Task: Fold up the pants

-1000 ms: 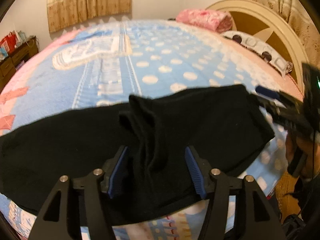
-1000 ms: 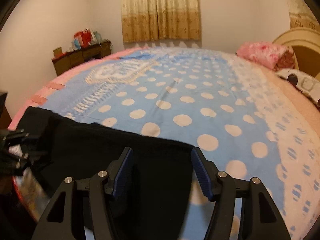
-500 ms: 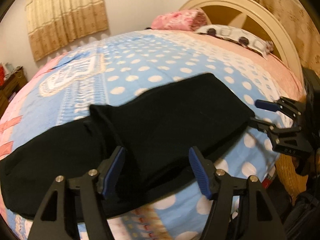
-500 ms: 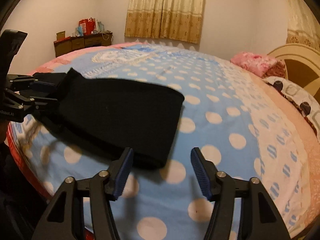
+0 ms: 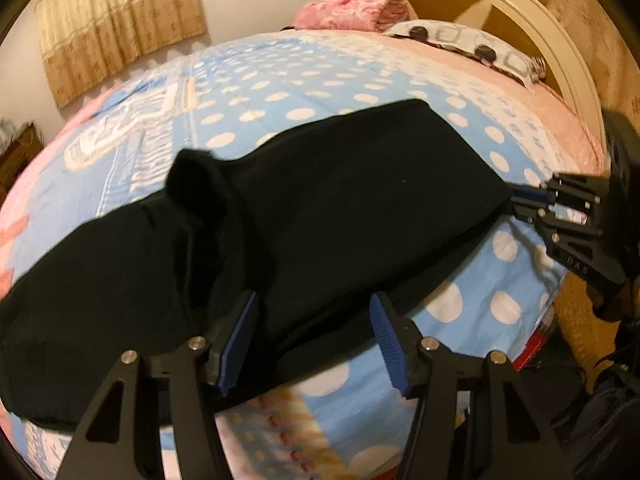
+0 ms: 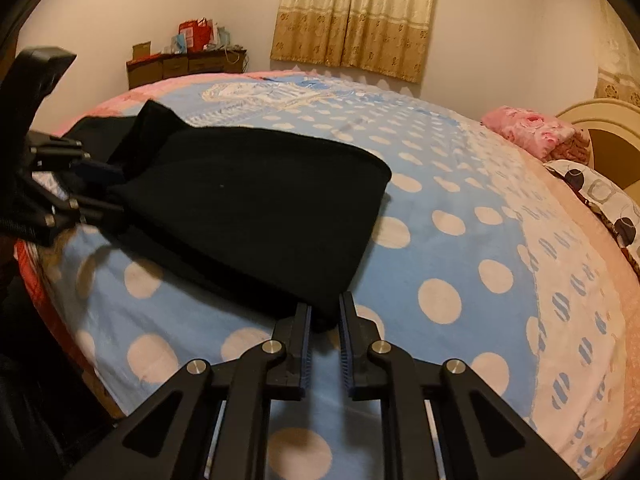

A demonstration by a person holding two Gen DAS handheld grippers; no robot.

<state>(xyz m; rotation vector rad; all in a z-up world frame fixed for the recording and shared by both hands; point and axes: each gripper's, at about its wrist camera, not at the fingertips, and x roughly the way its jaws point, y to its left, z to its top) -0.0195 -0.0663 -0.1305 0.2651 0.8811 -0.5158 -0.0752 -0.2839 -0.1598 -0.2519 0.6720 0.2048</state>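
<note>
Now the black pants [image 5: 320, 216] lie folded across the polka-dot bedspread [image 6: 460, 240], near its front edge. The left gripper [image 5: 314, 340] stands spread wide, cloth lying between its fingers. The right gripper [image 6: 324, 344] is nearly closed at the pants' near corner, seemingly pinching it. Ahead of both, open bedspread runs to a pink pillow [image 6: 528, 130] and the headboard [image 5: 500, 12].

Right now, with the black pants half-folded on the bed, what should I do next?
Probably close the left gripper on the black pants: its jaws stand open around the near edge, while the right gripper already pinches the far corner.
</note>
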